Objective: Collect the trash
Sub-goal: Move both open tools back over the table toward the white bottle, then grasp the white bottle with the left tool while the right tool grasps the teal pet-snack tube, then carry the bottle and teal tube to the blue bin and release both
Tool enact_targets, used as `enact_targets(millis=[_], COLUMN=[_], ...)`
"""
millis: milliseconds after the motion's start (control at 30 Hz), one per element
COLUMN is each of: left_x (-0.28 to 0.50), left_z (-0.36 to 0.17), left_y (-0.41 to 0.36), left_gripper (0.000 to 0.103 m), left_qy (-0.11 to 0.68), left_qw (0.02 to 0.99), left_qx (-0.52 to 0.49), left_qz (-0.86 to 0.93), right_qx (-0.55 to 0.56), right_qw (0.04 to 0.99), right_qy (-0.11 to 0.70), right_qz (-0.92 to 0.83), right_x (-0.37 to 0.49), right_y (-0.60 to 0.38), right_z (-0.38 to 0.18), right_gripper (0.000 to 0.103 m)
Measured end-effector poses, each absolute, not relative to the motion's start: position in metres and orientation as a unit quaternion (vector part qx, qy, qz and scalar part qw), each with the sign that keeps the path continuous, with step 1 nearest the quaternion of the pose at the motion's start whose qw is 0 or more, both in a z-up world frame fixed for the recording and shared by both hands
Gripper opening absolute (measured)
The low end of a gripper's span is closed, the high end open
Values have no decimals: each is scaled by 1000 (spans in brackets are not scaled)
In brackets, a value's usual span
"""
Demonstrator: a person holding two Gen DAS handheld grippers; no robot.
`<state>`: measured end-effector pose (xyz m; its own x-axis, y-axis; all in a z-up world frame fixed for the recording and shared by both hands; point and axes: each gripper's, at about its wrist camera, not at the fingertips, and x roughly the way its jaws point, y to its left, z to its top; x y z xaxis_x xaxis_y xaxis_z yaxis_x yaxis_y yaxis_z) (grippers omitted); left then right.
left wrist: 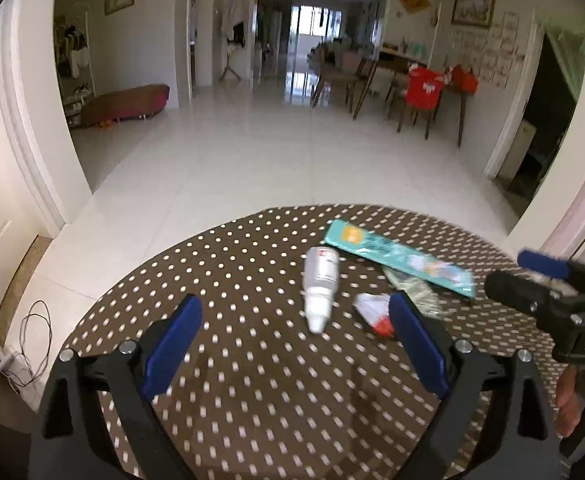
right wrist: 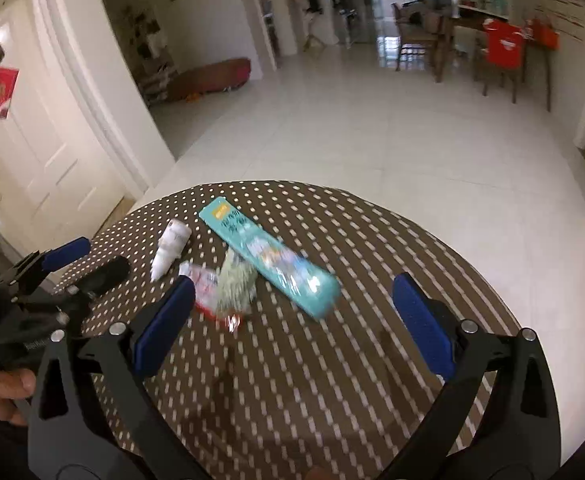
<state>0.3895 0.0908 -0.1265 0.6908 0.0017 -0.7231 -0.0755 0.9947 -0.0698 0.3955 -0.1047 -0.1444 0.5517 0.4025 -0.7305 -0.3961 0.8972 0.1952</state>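
Round table under a brown, white-dotted cloth (right wrist: 332, 360), bearing four pieces of trash clustered near its far edge: a small white plastic dropper bottle (left wrist: 320, 284), a long flat teal carton (right wrist: 268, 258), a red-and-white wrapper (left wrist: 372, 312) and a crumpled greenish packet (right wrist: 234, 280). Left gripper (left wrist: 294, 344) and right gripper (right wrist: 292, 320) hover with jaws spread and empty, apparently poised for picking; the trash lies just ahead of their tips.

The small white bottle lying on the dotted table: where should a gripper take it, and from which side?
Probably across the wide body of the small white bottle, not its tapered nozzle, which narrows and could slip. It lies on its side, nozzle toward the camera, so come down from above with fingers straddling its width. The open left gripper is nearest.
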Motion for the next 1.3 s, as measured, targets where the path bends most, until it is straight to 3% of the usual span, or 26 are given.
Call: enact_targets(millis=[67,133,267,333,367,433,500,1000,1300], left_x=[402,411,427,430,431,434,436,341,258], left_z=[-135,-142,-156,-157,-158,-157,-157,-138,-122], left_y=[90,88,93,91,90,86,84,86,34], left_gripper=[92,88,88,81,75,56,27,27,27], left_qy=[404,410,428,433,432,429,427,399,370], left_qw=[914,911,903,900,901,903,904,914,924], left_qx=[-42,-30,-37,-38,-35,-25,-26,-67,-77], left_qz=[15,25,17,5,2,-7,-15,-14,-58], right_qx=[-9,-21,-39,-58,-66,-84,-81,24,91], right_qw=[874,867,858,861,861,864,866,877,896], right_qy=[424,433,450,441,440,434,431,431,396], right_qz=[236,245,244,245,246,241,239,209,180], right_x=[409,423,435,432,430,427,423,335,242], right_y=[-92,-80,-67,-60,-58,-52,-53,-132,-201], right_z=[-151,-160,-179,-178,-178,-177,-176,-158,-143], right_gripper=[92,81,72,64,61,39,30,27,27])
